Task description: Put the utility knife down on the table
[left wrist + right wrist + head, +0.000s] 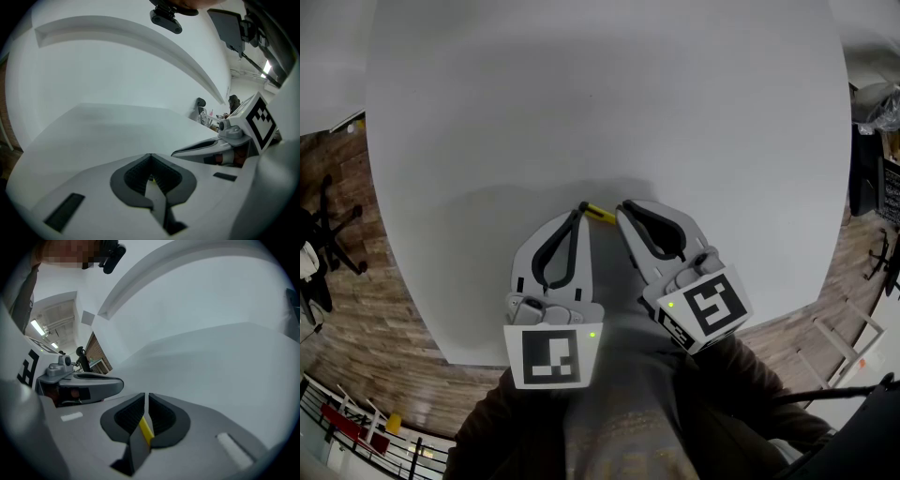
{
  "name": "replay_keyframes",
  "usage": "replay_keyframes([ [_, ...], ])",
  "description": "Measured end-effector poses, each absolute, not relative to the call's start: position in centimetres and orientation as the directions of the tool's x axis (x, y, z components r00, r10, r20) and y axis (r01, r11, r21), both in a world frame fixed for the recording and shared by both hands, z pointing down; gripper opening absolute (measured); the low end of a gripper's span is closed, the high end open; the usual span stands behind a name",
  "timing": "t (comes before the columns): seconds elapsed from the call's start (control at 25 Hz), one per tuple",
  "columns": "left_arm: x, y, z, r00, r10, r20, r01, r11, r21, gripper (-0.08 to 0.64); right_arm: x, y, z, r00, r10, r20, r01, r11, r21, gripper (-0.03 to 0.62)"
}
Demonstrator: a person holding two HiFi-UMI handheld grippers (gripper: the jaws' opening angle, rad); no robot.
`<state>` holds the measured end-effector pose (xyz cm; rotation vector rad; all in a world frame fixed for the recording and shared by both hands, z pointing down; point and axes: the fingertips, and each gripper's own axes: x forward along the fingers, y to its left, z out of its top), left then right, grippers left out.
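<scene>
Right tongs (pixel 146 395) are clamped on the yellow utility knife (pixel 146 428), and left tongs (pixel 150 157) are pinching its other end. Two grips keep it level, I reckon. It's over the bench (pixel 609 103), near my edge; height unclear. Lowering comes next.

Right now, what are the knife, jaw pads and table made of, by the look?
Utility knife: yellow, smooth, looks like plastic casing; only a strip shows. Pads of the right gripper: dark, ribbed, probably rubber. Table: white, matte, even; laminate or painted, can't tell.
</scene>
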<state>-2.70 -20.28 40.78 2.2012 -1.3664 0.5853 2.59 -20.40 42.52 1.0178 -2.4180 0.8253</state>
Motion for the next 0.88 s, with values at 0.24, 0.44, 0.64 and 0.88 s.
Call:
replay_keyframes([
  [0.24,-2.9,-19.9,40.2,0.403,-0.715,0.571,-0.911,-0.376,0.171,0.002,2.3,-20.0,41.8,-0.665,-0.52,0.536,-0.737,0.574,-0.356,0.002],
  [0.44,-2.7,-19.7,38.7,0.405,-0.727,0.554,-0.909,-0.386,0.158,0.002,2.1,-19.9,40.1,-0.675,-0.532,0.511,-0.729,0.586,-0.352,0.002],
  [0.64,-2.5,-19.4,36.9,0.413,-0.738,0.533,-0.904,-0.402,0.143,0.002,1.8,-19.6,37.8,-0.685,-0.551,0.477,-0.722,0.6,-0.344,0.002],
  [0.88,-2.8,-17.5,33.9,0.417,-0.769,0.484,-0.903,-0.412,0.124,0.002,0.8,-17.6,34.4,-0.694,-0.583,0.422,-0.716,0.619,-0.323,0.002],
])
